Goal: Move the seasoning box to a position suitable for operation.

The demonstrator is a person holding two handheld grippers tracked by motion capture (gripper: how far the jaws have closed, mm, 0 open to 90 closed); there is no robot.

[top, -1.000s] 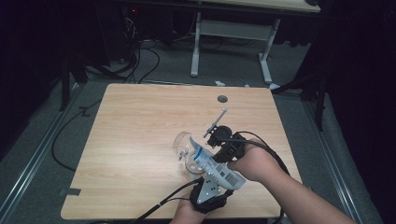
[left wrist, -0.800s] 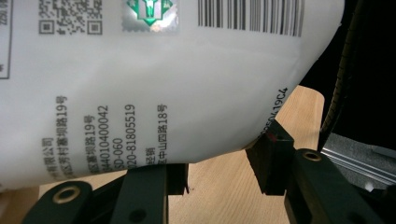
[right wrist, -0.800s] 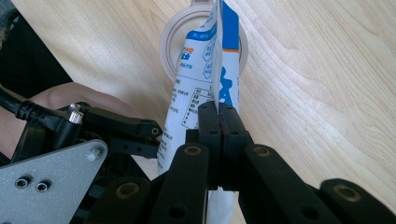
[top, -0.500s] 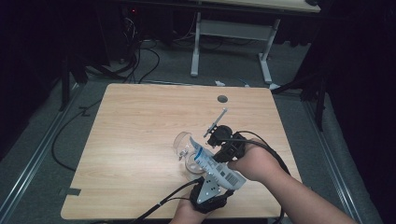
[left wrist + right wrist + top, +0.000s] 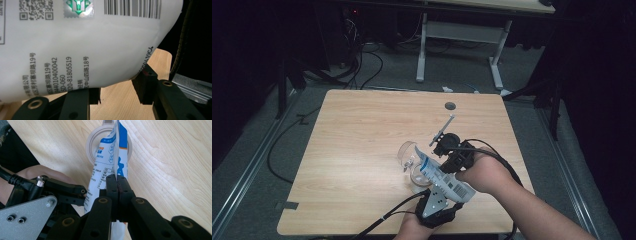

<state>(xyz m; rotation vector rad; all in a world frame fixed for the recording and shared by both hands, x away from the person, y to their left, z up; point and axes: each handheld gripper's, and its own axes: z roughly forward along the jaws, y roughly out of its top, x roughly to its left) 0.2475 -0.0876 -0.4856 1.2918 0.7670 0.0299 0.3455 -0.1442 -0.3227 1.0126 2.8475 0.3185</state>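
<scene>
In the high view, a white bag (image 5: 443, 175) is held tipped over a clear cup (image 5: 418, 175) near the table's front edge (image 5: 362, 231); pouring seems under way.

In the left gripper view, the bag's fat belly (image 5: 82, 47) is hugged by half-wide jaws.

In the right gripper view, the bag's thin seam (image 5: 116, 157) is pinched tight. More tipping is likely needed next; much bare table is left behind the cup.

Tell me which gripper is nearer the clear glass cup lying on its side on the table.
Right. The right gripper, pinching the white pouch by its upper edge, sits just right of the cup. The left gripper holds the pouch's lower end nearer the table's front edge, farther off.
</scene>
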